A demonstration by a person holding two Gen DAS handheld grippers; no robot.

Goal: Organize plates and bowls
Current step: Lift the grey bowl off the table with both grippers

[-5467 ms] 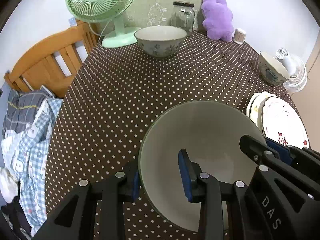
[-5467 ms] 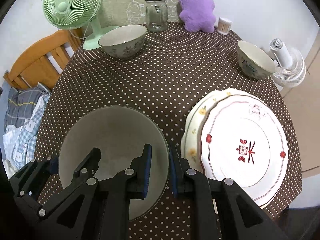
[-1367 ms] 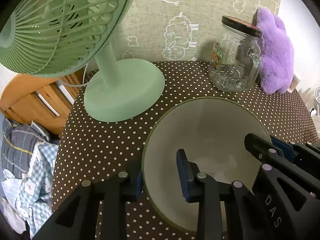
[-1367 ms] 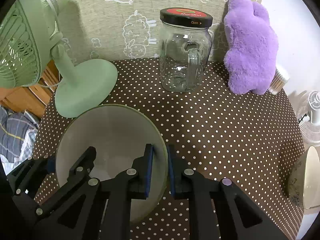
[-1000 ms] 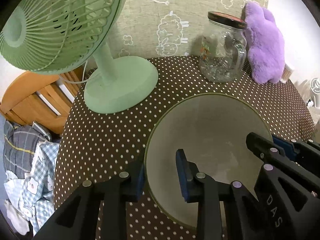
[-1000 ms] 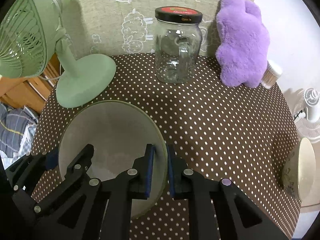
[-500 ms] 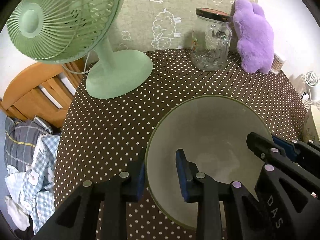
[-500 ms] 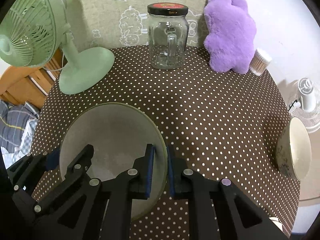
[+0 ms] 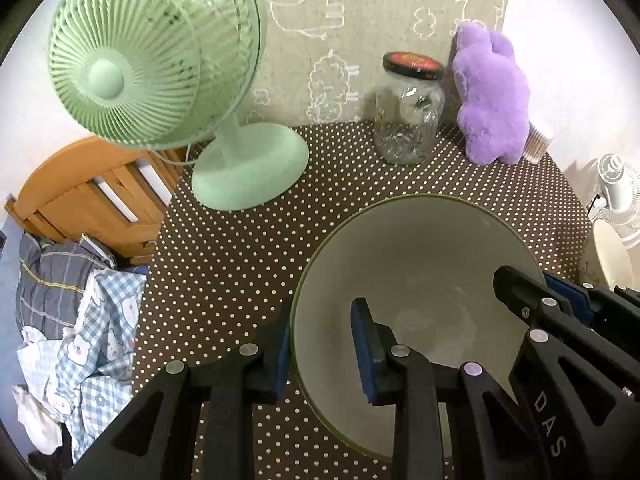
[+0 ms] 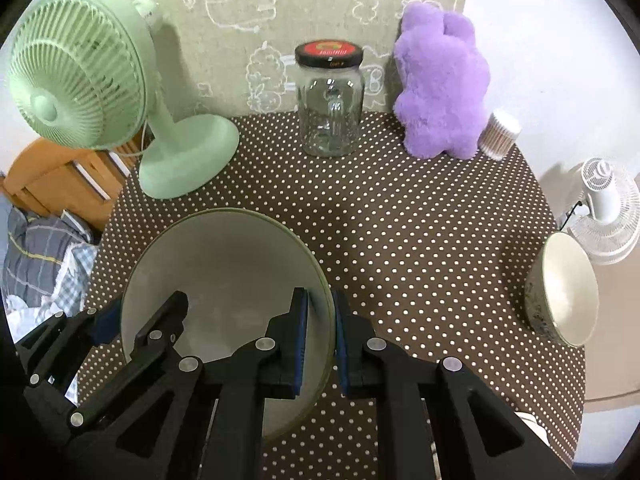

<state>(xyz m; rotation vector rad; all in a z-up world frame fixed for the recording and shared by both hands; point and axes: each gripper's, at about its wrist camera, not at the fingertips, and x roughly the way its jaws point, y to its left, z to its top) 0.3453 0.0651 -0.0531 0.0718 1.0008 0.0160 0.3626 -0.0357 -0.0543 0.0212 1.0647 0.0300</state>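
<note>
Both grippers are on the same large bowl [image 10: 224, 280], one on each side of the rim. Right gripper [image 10: 320, 332] has its blue pads narrowed down onto the bowl's right wall, one pad inside, one outside, and the rim runs straight between them. Left gripper [image 9: 320, 352] is doing the mirror job on the left wall, outer pad against the outside, inner pad [image 9: 362, 344] down in the hollow; its jaws stand a little wider and I can't quite see that inner pad touching the wall, so call that one holding by judgement.

Bowl sits over the brown polka-dot tablecloth [image 10: 400, 220], near side of the table, in front of the green desk fan [image 10: 80, 76]. Whether it is lifted or resting on the cloth, I can't tell.

Looks like glazed ceramic, so I'd reckon stiff, fairly heavy, slick under the pads and quick to chip. A rim pinch on a curved wall wants both sides gripped evenly and the bowl kept level, or it pivots out.

Smaller patterned bowl [image 10: 560, 296] waits at the right edge, near the white fan [image 10: 604, 208]. Glass jar [image 10: 330, 100] and purple plush toy [image 10: 440, 88] stand at the back, well apart from the carry.
</note>
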